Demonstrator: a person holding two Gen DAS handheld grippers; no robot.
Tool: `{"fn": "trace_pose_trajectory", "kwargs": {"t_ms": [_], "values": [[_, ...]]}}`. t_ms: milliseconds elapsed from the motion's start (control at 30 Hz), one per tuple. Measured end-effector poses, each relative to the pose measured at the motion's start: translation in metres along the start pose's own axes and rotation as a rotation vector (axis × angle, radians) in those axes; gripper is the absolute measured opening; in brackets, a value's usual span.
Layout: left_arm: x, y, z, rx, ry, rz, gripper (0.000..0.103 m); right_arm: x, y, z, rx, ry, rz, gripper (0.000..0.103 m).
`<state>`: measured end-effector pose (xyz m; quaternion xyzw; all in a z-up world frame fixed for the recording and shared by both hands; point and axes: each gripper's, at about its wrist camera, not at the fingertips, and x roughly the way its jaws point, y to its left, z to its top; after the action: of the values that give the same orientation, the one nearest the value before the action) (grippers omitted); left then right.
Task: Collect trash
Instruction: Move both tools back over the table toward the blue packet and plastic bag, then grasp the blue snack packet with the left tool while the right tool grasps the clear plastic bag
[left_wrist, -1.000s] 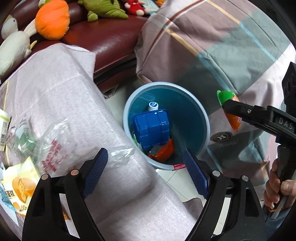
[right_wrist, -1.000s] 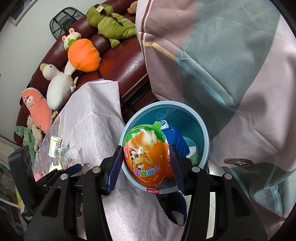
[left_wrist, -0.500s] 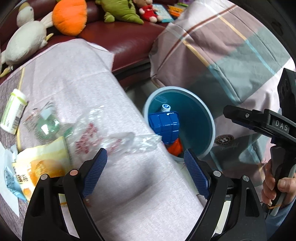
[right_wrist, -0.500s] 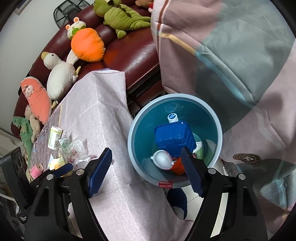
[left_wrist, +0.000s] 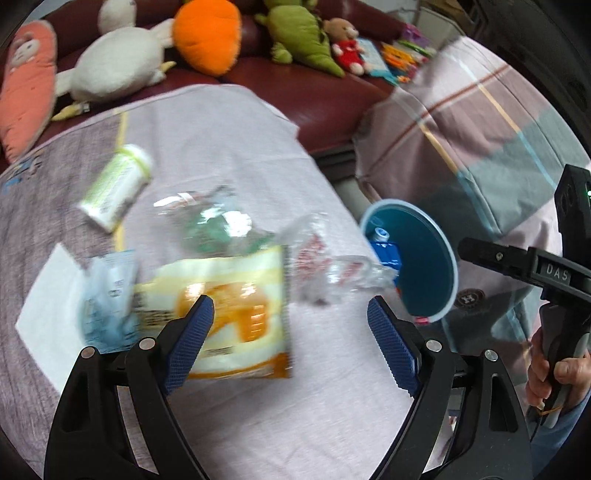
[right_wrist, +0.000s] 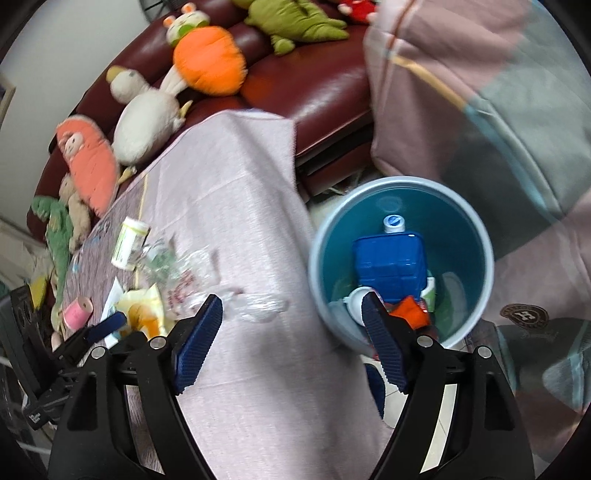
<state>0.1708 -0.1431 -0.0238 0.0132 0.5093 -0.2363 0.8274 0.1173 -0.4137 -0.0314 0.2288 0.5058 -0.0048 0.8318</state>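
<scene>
My left gripper (left_wrist: 291, 336) is open and empty above the cloth-covered table (left_wrist: 229, 155), just in front of a yellow snack bag (left_wrist: 221, 306). Clear crumpled plastic wrap (left_wrist: 325, 266), a small white-green bottle (left_wrist: 118, 184) and a pale blue wrapper (left_wrist: 107, 295) lie around it. My right gripper (right_wrist: 291, 332) is open and empty over the table's edge beside the blue trash bin (right_wrist: 472, 236), which holds a blue container (right_wrist: 391, 266) and an orange package (right_wrist: 408, 314). The bin (left_wrist: 436, 258) also shows at the right of the left wrist view.
A dark red sofa (right_wrist: 317, 88) with plush toys (right_wrist: 207, 62) stands behind the table. A plaid blanket (right_wrist: 480, 92) hangs beside the bin. A pink tape roll (right_wrist: 77, 312) and white paper (left_wrist: 48, 317) lie on the table.
My right gripper opened and dropped the orange egg-shaped package into the bin, then shifted left. My left gripper swung left from the bin over the trash on the table.
</scene>
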Motion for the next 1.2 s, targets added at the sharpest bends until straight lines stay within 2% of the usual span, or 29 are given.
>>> {"fn": "trace_pose_trajectory", "kwargs": {"t_ms": [367,633,800,1067,1100,1133,1200], "values": [[-0.023,0.079,-0.017,-0.144,-0.044,0.060,0.088,0.047,0.064,0.000,-0.153,0.106,-0.022,0.077],[-0.020,0.132,-0.028,-0.253,-0.026,0.092,0.088,0.090,0.079,0.003,-0.173,0.166,-0.034,0.077],[-0.014,0.144,-0.031,-0.276,-0.016,0.098,0.088,0.107,0.081,0.002,-0.161,0.195,-0.037,0.077],[0.002,0.147,-0.032,-0.278,0.012,0.097,0.088,0.115,0.087,-0.005,-0.177,0.181,-0.040,0.077],[0.005,0.147,-0.032,-0.276,0.019,0.098,0.088,0.116,0.089,-0.008,-0.186,0.181,-0.040,0.075],[0.008,0.148,-0.032,-0.275,0.022,0.098,0.088,0.117,0.090,-0.011,-0.196,0.183,-0.037,0.068],[0.012,0.148,-0.033,-0.273,0.028,0.105,0.088,0.114,0.095,-0.017,-0.215,0.172,-0.038,0.062]]}}
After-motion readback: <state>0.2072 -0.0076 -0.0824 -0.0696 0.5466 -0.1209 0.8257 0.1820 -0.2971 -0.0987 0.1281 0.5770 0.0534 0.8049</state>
